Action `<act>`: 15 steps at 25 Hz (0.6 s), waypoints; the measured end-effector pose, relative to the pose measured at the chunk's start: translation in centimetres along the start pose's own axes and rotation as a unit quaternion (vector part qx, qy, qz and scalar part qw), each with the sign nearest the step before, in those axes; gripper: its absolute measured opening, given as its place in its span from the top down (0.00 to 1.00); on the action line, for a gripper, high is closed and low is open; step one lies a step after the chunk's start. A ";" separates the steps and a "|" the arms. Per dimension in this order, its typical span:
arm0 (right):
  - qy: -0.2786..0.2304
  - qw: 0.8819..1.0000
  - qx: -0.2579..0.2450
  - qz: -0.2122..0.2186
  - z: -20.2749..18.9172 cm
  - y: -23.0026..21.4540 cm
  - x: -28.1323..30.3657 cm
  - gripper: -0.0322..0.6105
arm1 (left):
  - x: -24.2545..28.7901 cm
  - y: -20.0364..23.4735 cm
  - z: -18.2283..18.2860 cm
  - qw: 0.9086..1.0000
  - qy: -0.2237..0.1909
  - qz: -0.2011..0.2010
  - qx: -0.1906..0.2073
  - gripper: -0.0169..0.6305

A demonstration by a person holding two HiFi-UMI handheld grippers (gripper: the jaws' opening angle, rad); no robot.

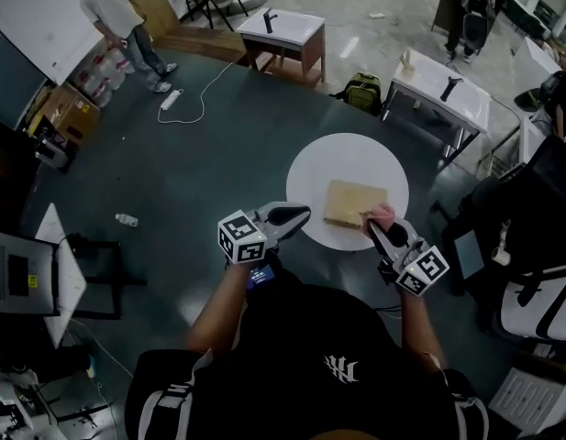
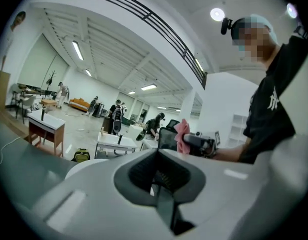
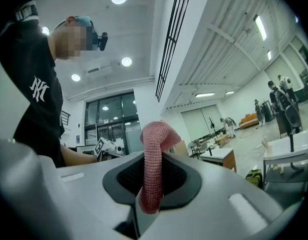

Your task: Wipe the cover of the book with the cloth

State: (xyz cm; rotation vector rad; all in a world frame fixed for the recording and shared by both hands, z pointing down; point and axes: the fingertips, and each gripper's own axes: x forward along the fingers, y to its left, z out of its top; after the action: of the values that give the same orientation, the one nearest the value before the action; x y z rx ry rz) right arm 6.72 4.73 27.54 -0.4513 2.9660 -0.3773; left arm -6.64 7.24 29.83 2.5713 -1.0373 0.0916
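A round white counter (image 1: 312,167) stands on a dark grey floor (image 1: 172,163) in a large open hall, with small white desks (image 1: 283,27) far behind it. At its near edge a person in a black T-shirt (image 1: 328,365) holds a two-finger tool in each hand.

A tan, square-cut book (image 1: 349,201) lies flat on the counter, right of its centre and towards the near side, its cover facing up.

The left gripper (image 1: 304,213) sits at the counter's near left rim, well left of the book and apart from it. Seen from its own camera, the left gripper (image 2: 156,176) has its fingers brought together with nothing between them.

The right gripper (image 1: 374,228) reaches in from the near right, its fingers clamped on a pink knitted cloth (image 1: 382,213). The cloth sits at the book's near right corner; whether it presses on the cover cannot be told from above. In the right gripper view the folded cloth (image 3: 154,154) stands up out of the closed fingers in a loop. From the left gripper view it shows as a pink bunch (image 2: 182,136) at the tip of the other tool.
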 end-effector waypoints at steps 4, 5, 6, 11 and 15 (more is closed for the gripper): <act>0.005 1.000 0.008 0.024 -0.4 -0.3 -0.1 0.87 | -0.3 -0.6 -1.0 1.000 0.002 0.029 -0.012 0.97; 0.004 1.000 0.011 0.026 -0.5 -0.4 -0.2 0.87 | -0.5 -0.8 -1.4 0.999 0.005 0.033 -0.016 0.97; 0.002 1.000 0.015 0.027 -0.7 -0.4 -0.4 0.87 | -0.6 -1.0 -1.8 0.999 0.008 0.036 -0.020 0.97; -0.007 0.999 0.027 0.018 -1.0 -1.5 0.4 0.87 | -0.9 -0.4 -2.8 0.998 0.024 0.044 -0.027 0.97; 0.002 0.999 0.030 0.016 -1.6 -2.3 1.8 0.87 | -0.4 1.1 -3.3 0.998 0.030 0.044 -0.033 0.97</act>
State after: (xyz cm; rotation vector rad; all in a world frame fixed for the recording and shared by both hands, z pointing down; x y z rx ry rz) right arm 5.44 2.44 29.56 -0.3962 2.9521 -0.4630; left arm -7.42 7.91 33.21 2.4484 -1.1120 0.1528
